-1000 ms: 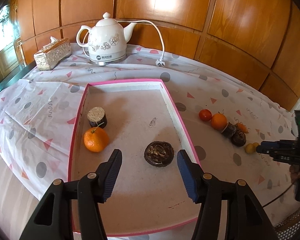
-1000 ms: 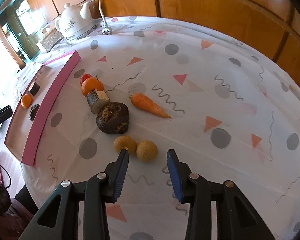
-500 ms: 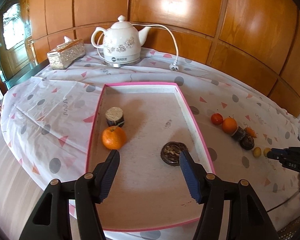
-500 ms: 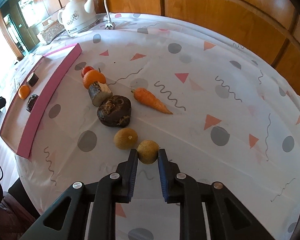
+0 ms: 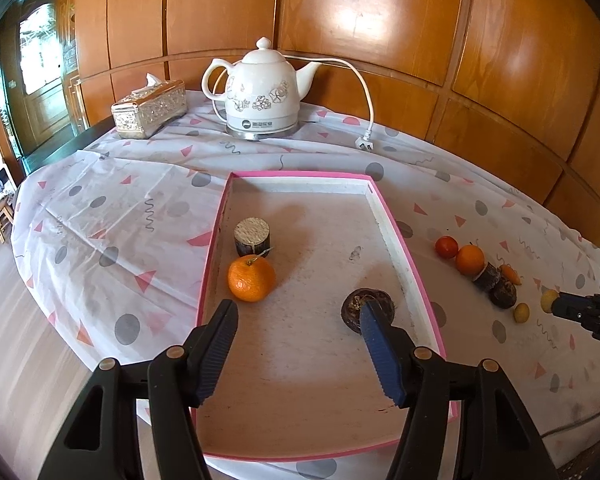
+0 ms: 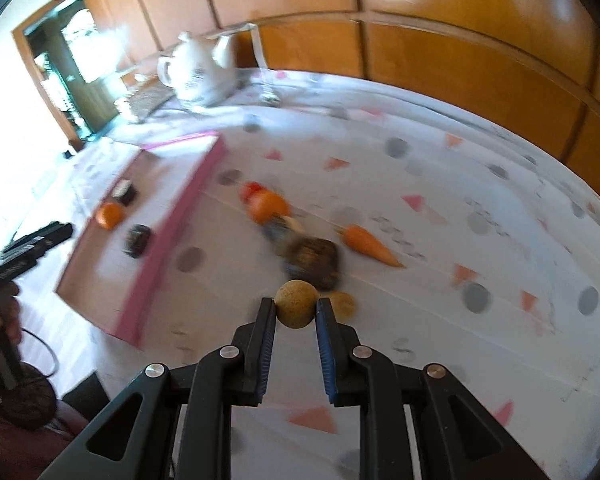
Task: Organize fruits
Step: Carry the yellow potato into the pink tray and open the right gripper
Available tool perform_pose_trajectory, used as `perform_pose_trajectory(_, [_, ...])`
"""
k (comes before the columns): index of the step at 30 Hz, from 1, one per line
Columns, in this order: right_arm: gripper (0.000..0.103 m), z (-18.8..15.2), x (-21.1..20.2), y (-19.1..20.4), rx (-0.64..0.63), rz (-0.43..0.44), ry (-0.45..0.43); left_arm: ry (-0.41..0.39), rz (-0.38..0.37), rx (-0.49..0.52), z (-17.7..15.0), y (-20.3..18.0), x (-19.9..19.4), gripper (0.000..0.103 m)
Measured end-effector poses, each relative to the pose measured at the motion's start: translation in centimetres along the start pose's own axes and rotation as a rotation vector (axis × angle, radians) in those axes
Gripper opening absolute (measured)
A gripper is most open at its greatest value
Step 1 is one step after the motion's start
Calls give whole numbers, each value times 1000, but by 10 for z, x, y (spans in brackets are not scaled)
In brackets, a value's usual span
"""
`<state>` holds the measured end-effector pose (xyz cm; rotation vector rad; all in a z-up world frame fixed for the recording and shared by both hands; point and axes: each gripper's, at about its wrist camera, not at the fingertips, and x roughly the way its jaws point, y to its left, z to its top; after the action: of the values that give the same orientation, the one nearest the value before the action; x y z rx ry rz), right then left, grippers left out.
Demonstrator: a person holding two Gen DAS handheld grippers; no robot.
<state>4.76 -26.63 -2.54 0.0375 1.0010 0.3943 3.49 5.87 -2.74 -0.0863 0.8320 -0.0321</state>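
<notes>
Far left on the tabletop [image 5: 112, 216], under a patterned cloth: a tissue box [image 5: 150, 109], then a white kettle [image 5: 260, 90] with its cord and plug [image 5: 365, 145] lying loose.

Pink-rimmed tray [image 5: 416, 276] sits mid-table. Inside it: a short brown cylinder [image 5: 252, 237] near the left wall, a mandarin [image 5: 251, 277] just in front of it, and a dark round lump [image 5: 367, 309] close to the right wall.

Left tongs [image 5: 298, 350] hang above the near part of the tray, spread wide, holding nothing. The right-hand finger overlaps the dark lump in view; contact cannot be told.

Right of the tray, a row on the cloth: a small red fruit [image 5: 446, 247], an orange [image 5: 469, 259], a dark stub [image 5: 486, 277], a carrot [image 6: 370, 245], a second dark lump [image 5: 503, 292], then a small yellow fruit [image 5: 521, 313].

Right tongs [image 6: 295, 312] are closed on a round tan fruit [image 6: 295, 303], gripped at the fingertips. Whether it is clear of the cloth cannot be told. The right wrist view is motion-blurred.
</notes>
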Motion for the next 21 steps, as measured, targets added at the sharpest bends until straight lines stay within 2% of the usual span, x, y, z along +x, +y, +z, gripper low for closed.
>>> perform_pose_trajectory(6, [20,15,8,55,-84,114,-14,-3,5,-34,0,11,-1,67])
perform_pose_trajectory(12, [20,25,29,117,-184,213,9,-17,32,-86,1,32,-4,68])
perform_pose_trajectory(17, [20,23,61,159,-252,248,72,-16,69,-141,-3,56,-5,68])
perform_pose_trajectory(21, [21,18,83,174,-277,235,121,-13,86,-160,-6,67,-6,68])
